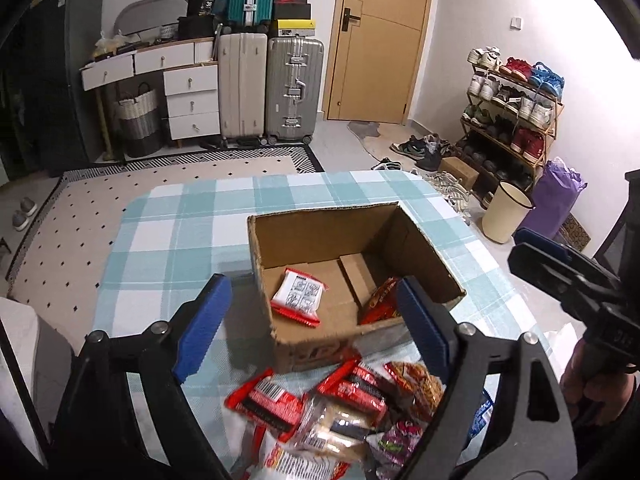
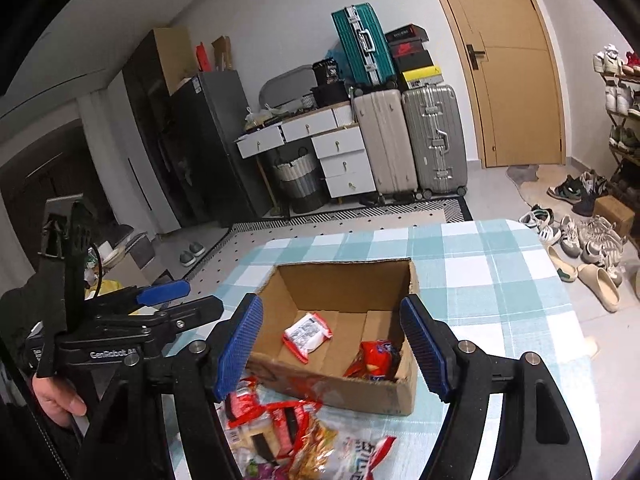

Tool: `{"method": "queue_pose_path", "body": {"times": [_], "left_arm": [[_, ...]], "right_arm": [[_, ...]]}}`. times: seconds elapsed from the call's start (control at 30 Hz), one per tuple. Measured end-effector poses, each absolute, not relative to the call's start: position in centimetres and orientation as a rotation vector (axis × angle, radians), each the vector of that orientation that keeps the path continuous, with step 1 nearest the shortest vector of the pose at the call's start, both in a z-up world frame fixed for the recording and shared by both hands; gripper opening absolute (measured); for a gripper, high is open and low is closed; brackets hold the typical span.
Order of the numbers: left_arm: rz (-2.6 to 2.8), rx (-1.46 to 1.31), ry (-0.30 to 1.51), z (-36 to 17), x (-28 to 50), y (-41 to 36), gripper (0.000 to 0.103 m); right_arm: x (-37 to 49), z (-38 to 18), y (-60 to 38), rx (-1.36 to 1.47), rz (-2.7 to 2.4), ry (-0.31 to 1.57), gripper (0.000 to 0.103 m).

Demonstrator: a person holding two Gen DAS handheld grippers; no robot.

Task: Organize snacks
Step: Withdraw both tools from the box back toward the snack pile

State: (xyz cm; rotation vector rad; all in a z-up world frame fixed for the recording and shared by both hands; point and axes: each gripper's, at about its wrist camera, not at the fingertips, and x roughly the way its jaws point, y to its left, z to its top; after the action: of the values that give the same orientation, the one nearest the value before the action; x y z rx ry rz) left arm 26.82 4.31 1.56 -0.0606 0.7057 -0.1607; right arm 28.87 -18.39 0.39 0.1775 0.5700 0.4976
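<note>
The left gripper (image 1: 312, 320) stands wide open, its blue pads (image 1: 204, 320) spread apart with nothing held between them. It hovers above the near edge of the box (image 1: 320, 232), over the heap of snacks (image 1: 340, 412) on the table (image 1: 176, 232). The right gripper (image 2: 332, 348) is likewise open and empty, its pads (image 2: 240, 344) framing the box (image 2: 348, 280) from the near side. Each gripper shows in the other's view: the right one (image 1: 568, 276) at the right edge, held by a hand (image 1: 592, 384); the left one (image 2: 160, 300) at the left edge, with a hand (image 2: 56, 400) beneath it.

The box is open-topped cardboard and sits on the checked cloth of the table. Two snacks lie inside it: a white packet (image 1: 298, 296) with red ends on the left part of the floor, and a red packet (image 2: 376, 360) in the near right corner, leaning against the wall. They lie apart from each other.

The remaining snacks are piled just in front of the box, near its front wall: red wrappers, clear packs and an orange-brown bag, overlapping one another.

Beyond the table are a rug (image 1: 80, 216), suitcases (image 1: 296, 88), a set of drawers (image 1: 192, 96), a door (image 1: 380, 40) and a shoe rack (image 1: 516, 108).
</note>
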Motion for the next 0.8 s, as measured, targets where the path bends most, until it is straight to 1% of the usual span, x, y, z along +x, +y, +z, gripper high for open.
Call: {"method": "queue_pose_path", "body": {"times": [0.03,0.13,0.17,0.2,0.37,0.57,0.8], "left_arm": [[-0.153,-0.060,0.704,1.7,26.2,4.4,0.085],[-0.136,-0.061,0.694,2.0,24.4,4.7,0.092],[-0.127,-0.064,0.688,2.0,23.7,4.8,0.096],[-0.121,-0.070,0.680,2.1,23.0,5.0,0.098],[-0.097,-0.084,0.654,2.4,20.1,5.7,0.098],[-0.084,-0.076,0.657,1.9,17.4,5.9,0.102],[-0.056,-0.086,0.667,0.8,14.8,6.2,0.102]], "right_arm": [[28.3,0.6,-18.4,0.178,0.500,0.567,0.073],[26.6,1.0,-18.1,0.171,0.508,0.556,0.075],[25.9,1.1,-18.0,0.166,0.505,0.549,0.079],[25.5,1.2,-18.0,0.163,0.506,0.546,0.082],[22.5,1.6,-17.6,0.134,0.506,0.527,0.084],[18.9,1.5,-17.5,0.108,0.509,0.503,0.084],[15.2,0.7,-17.9,0.094,0.480,0.503,0.088]]}}
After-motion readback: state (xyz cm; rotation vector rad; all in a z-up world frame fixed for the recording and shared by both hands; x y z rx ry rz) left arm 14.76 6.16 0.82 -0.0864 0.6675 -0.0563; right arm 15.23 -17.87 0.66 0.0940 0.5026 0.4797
